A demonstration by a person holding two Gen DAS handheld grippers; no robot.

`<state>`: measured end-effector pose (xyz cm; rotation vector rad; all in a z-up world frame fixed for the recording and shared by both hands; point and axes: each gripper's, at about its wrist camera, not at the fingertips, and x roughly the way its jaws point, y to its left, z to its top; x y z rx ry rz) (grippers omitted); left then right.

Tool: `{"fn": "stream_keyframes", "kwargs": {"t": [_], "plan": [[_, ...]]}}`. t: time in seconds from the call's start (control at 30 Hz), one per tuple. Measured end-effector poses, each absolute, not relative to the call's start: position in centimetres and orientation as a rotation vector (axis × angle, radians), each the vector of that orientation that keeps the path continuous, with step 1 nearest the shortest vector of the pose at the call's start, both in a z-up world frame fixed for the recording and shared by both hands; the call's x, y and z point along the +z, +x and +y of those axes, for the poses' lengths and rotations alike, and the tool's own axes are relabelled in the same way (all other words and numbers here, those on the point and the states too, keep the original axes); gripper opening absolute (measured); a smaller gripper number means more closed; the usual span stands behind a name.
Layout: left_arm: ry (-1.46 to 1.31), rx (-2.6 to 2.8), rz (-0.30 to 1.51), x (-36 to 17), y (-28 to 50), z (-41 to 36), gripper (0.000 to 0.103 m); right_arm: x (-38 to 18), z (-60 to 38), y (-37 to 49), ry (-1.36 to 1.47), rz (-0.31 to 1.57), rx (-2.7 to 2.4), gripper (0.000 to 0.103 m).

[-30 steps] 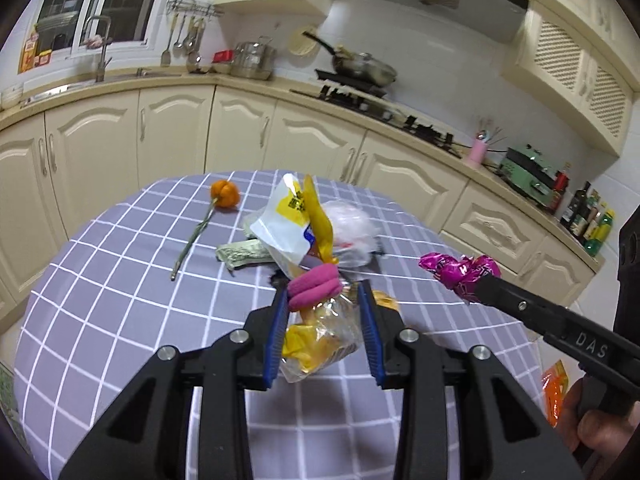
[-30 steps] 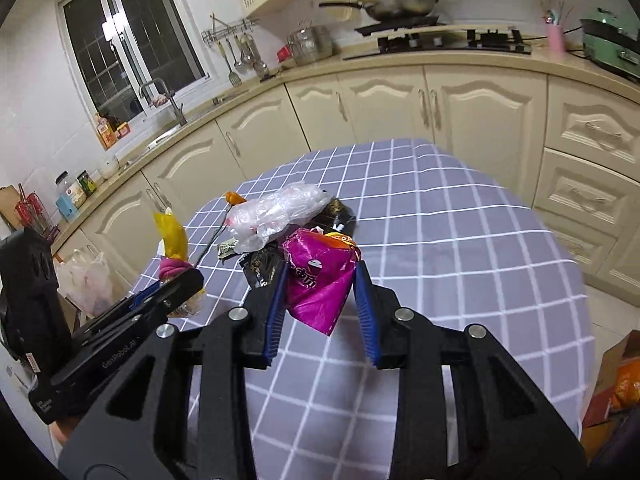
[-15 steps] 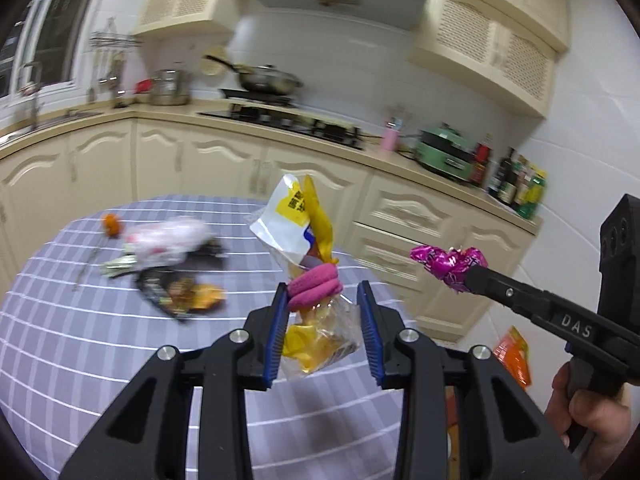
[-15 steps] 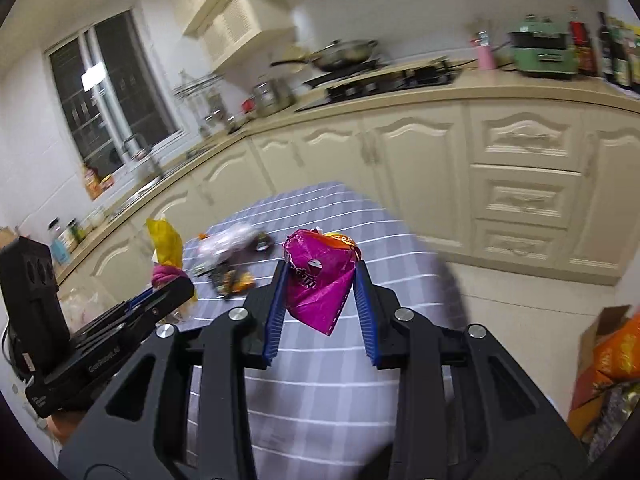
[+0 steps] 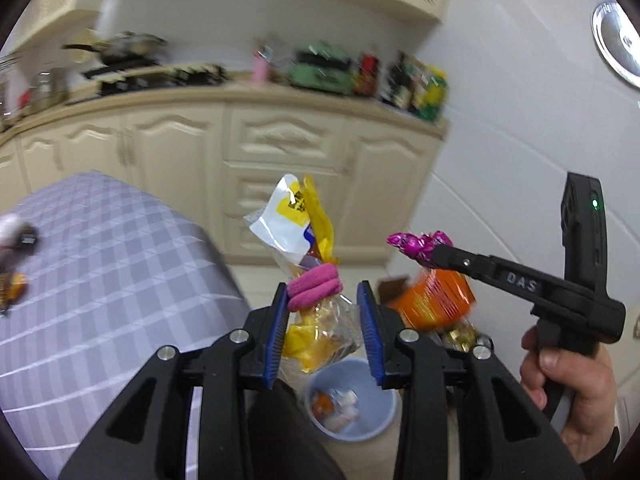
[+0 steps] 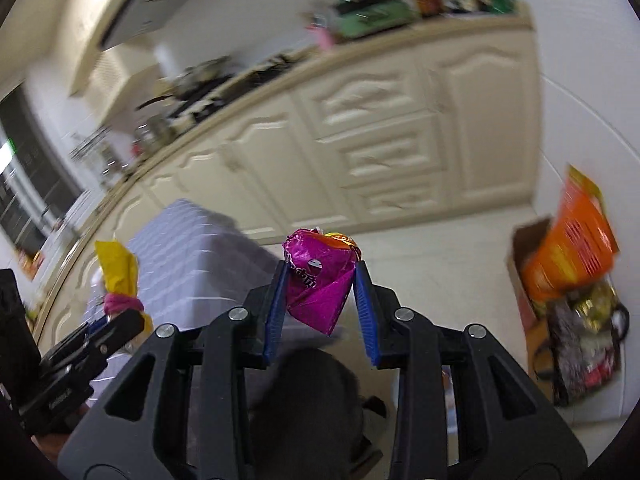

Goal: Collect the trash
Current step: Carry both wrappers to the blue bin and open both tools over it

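Cream kitchen cabinets [image 5: 280, 148] and a cluttered counter formed the blurred backdrop; a round table in lilac checked cloth [image 5: 100, 264] lay at the left, with a few scraps on its far edge.

Item one: clear plastic snack bag with yellow and white print, cinched by a pink band [image 5: 312, 276]. It was held off the table, pinched between the blue pads of the left gripper [image 5: 322, 332], directly above a small pale-blue plastic bin [image 5: 352, 400] on the floor that already contained wrappers. Long axis roughly upright, with the twisted neck and loose flap pointing up and away and the filled belly hanging toward the bin. Judged light, soft and crinkly, likely slippery on its film. The bunched part below the band looked the surest place to grip, as the flap would fold or slide.

Item two: crumpled magenta foil snack packet [image 6: 318, 280]. It was carried in the air over the floor, clamped at its upper corners by the right gripper [image 6: 320, 300], whose jaws stood narrow. Its creased point hung downward and its wadded end pointed forward. Judged nearly weightless, springy and slick, so a hold across the crushed body suited it best.

Adjacent: orange printed bag in a cardboard box [image 6: 568, 248] on the floor, beside the bin.
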<state>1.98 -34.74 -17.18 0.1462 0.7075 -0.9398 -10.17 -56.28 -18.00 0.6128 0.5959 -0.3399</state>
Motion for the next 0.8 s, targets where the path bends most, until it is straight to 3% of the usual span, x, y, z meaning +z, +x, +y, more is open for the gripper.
{"fn": "stream_keyframes", "kwargs": {"t": [0.57, 0.63, 0.67, 0.7, 0.8], "plan": [[0.427, -1.085, 1.124, -35.1, 1.2, -49.3, 0.035, -30.8, -62.8, -13.3, 0.86, 0.799, -0.467, 0.033], [0.472, -1.109, 1.172, -36.5, 1.2, -50.4, 0.046, -32.1, -63.4, -13.3, 0.896, 0.816, -0.475, 0.04], [0.483, -1.099, 1.174, -36.9, 1.1, -50.2, 0.068, -32.7, -63.7, -13.3, 0.914, 0.822, -0.475, 0.052], [0.486, -1.082, 1.164, -36.9, 1.1, -50.3, 0.086, -33.2, -63.9, -13.6, 0.94, 0.819, -0.477, 0.056], [0.477, -1.036, 1.098, -36.1, 1.5, -49.4, 0.09, -33.5, -63.9, -14.1, 0.953, 0.814, -0.504, 0.076]]}}
